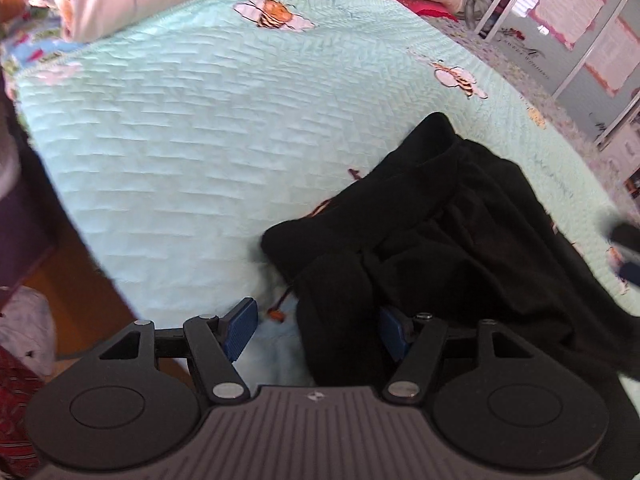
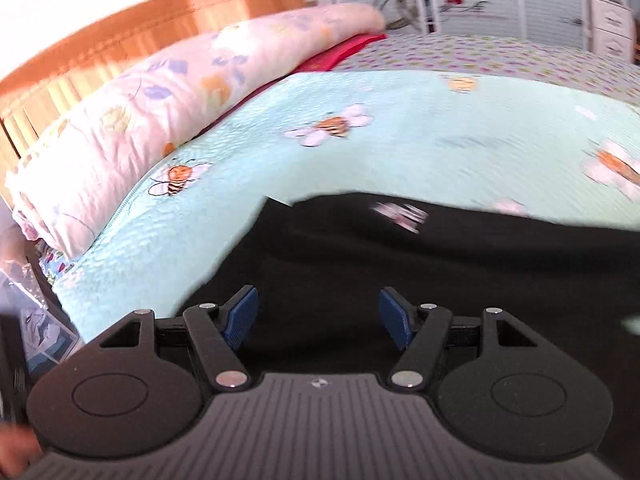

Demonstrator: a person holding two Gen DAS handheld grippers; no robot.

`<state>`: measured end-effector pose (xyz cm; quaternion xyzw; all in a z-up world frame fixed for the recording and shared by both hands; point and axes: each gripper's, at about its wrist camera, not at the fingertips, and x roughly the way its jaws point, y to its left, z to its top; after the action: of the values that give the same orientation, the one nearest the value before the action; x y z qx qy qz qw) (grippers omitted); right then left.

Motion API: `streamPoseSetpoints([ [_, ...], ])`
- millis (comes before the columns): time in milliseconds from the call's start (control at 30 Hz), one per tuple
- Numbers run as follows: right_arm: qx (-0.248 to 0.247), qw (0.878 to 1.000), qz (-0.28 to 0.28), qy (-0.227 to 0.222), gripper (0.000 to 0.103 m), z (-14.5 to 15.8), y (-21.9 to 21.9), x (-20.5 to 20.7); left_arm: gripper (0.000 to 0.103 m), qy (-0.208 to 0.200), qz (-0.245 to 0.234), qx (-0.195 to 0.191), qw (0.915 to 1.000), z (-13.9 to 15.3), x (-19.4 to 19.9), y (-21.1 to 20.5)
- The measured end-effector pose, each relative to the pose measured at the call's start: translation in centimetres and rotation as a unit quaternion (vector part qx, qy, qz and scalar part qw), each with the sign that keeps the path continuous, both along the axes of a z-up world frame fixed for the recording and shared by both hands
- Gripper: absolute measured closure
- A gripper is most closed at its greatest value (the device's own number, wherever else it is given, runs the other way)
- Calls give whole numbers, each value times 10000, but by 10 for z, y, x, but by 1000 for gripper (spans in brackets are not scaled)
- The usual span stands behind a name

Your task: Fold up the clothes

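A black garment (image 1: 460, 220) lies crumpled on a bed, spread over a mint-green quilted coverlet (image 1: 160, 140) printed with bees and white flowers. In the left wrist view the garment occupies the lower right of the coverlet; a ribbed band runs across its upper part, and a thin reddish drawstring (image 1: 276, 312) with a small end tip trails out from its left edge onto the coverlet. In the right wrist view the same black cloth (image 2: 400, 264) fills the lower half of the picture, with a small pale label (image 2: 400, 212), blurred, near its upper edge.

The left hand-held gripper (image 1: 316, 328) is tilted downward at the near edge of the garment with its jaws spread. One blue pad (image 1: 240, 328) stands over bare coverlet; the other pad (image 1: 394, 332) is at the black cloth, and a fold of the garment lies between the two without being pinched.

The right hand-held gripper (image 2: 320, 318) hangs over the black cloth, its blue pads (image 2: 240, 316) apart and nothing clamped between them; whether they touch the fabric cannot be told.

Beyond the coverlet, a rolled floral duvet (image 2: 140, 120) in pale pink lies along a wooden headboard (image 2: 120, 36). A red cloth (image 2: 340, 56) shows just beside its far end, and a dotted sheet (image 2: 500, 56) covers the far side of the bed. White panelled furniture (image 2: 480, 0) with pictures stands behind.
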<state>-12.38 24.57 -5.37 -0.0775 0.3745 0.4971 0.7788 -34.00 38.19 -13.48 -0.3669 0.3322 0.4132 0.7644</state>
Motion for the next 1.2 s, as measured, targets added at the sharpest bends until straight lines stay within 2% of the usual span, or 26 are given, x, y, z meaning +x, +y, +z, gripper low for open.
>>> streamPoseSetpoints([
  [133, -418, 9982, 38, 435, 36, -22, 98, 10, 29, -206, -67, -67, 9997, -7, 6, 7],
  [233, -876, 9952, -70, 432, 36, -50, 158, 11, 30, -468, -146, 29, 9988, -9, 7, 7],
  [267, -1051, 9936, -113, 391, 36, -60, 176, 12, 40, -572, -189, 76, 9982, -9, 8, 7],
  [300, -1248, 9916, -154, 315, 44, -70, 189, 13, 56, -707, -291, 74, 9970, -10, 8, 7],
  [333, -1428, 9892, -201, 245, 63, -79, 197, 15, 69, -880, -390, 33, 9954, -10, 8, 8],
  [367, -1551, 9875, -236, 177, 72, -85, 204, 17, 88, -1057, -436, 8, 9934, -11, 7, 9],
  [400, -1502, 9883, -235, 116, 85, -82, 206, 19, 91, -1234, -476, -15, 9912, -11, 5, 10],
  [433, -1454, 9891, -235, 56, 91, -80, 209, 20, 93, -1299, -483, 103, 9903, -9, 5, 10],
  [533, -1152, 9931, -216, -79, 93, -65, 220, 27, 96, -1415, -449, 718, 9863, 9, 3, 11],
  [567, -934, 9954, -194, -86, 93, -56, 228, 31, 96, -1470, -409, 931, 9839, 17, 2, 13],
  [667, -336, 9994, -45, -108, 93, -34, 254, 34, 92, -1272, -154, 1311, 9831, 27, 6, 28],
  [700, -284, 9993, 63, -225, 89, -35, 264, 31, 89, -1151, -117, 1265, 9852, 22, 9, 38],
  [733, -298, 9988, 168, -352, 72, -38, 274, 28, 86, -1035, -71, 967, 9899, 13, 10, 47],
  [767, -546, 9970, 239, -489, 58, -47, 282, 24, 86, -918, -25, 645, 9937, 4, 12, 57],
  [800, -777, 9953, 216, -530, 52, -55, 282, 23, 85, -979, 4, 561, 9936, 1, 7, 56],
  [833, -647, 9968, 134, -460, 52, -56, 268, 22, 81, -1057, 31, 501, 9931, -2, 2, 53],
  [900, -332, 9990, -4, -307, 52, -57, 237, 22, 53, -1198, 35, 392, 9920, -7, -4, 48],
  [933, 18, 9998, 19, -178, 51, -54, 209, 23, 49, -1260, 8, 345, 9914, -8, -4, 45],
  [967, 321, 9995, 26, -61, 50, -52, 181, 25, 46, -1322, -19, 298, 9908, -10, -4, 42],
  [1033, 533, 9985, -110, 35, 47, -52, 125, 29, 46, -1315, -16, 217, 9911, -11, 0, 45],
  [1200, 469, 9941, -975, -19, 47, -59, -39, 52, 47, -1240, 18, 119, 9922, -14, 9, 50],
])
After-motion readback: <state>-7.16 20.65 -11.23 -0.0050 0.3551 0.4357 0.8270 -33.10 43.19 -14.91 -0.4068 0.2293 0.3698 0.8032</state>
